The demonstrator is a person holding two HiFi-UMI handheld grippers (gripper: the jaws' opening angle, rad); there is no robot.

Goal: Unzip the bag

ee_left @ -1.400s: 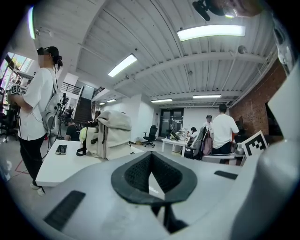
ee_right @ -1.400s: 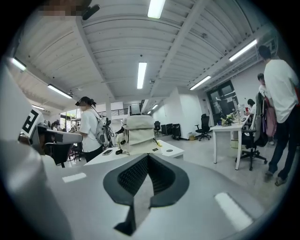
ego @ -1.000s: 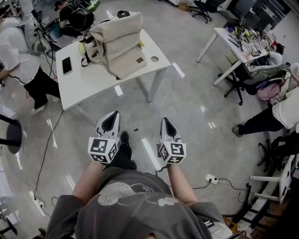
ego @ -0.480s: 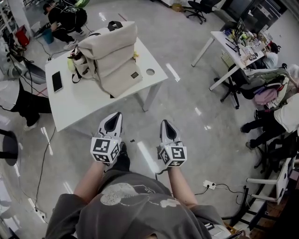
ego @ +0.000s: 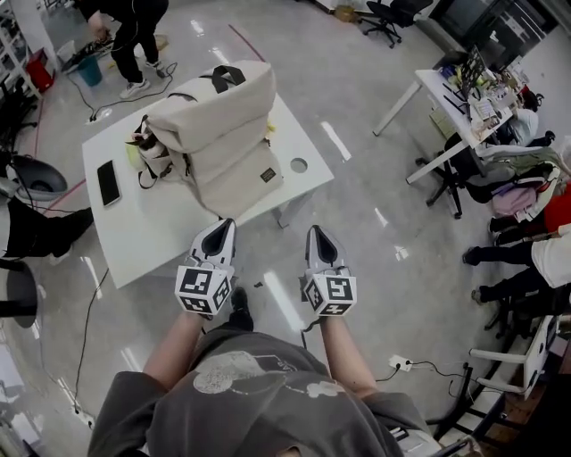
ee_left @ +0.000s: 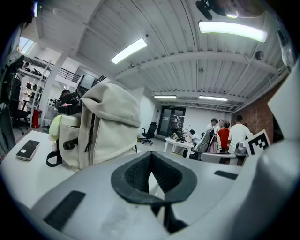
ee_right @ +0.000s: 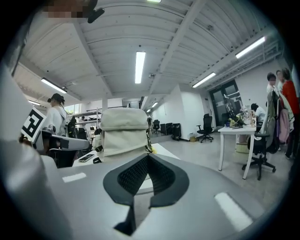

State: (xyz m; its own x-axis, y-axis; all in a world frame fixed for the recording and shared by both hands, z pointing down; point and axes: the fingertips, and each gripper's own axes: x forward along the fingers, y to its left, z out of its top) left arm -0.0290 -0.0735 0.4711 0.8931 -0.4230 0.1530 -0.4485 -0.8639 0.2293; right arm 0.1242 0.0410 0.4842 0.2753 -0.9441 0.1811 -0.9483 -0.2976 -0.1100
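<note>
A beige backpack (ego: 223,134) stands upright on a white table (ego: 161,232), with a black top handle and a dark zip line down its side (ee_left: 90,133). In the right gripper view the backpack (ee_right: 124,131) rises straight ahead beyond the jaws. My left gripper (ego: 217,228) hovers at the table's near edge, short of the bag, its jaws closed with nothing between them. My right gripper (ego: 319,234) is level with it, off the table's near right corner over the floor, also shut and empty. Neither touches the bag.
A black phone (ego: 109,183) lies on the table left of the bag, and a round cable hole (ego: 298,165) sits near the right corner. People stand at the back left (ego: 134,27). A cluttered desk (ego: 464,89) and office chairs (ego: 455,170) are at right.
Both grippers have advanced toward the table, so the table and bag sit nearer them. The left gripper now reaches the table's near edge. The jaws stayed closed.
</note>
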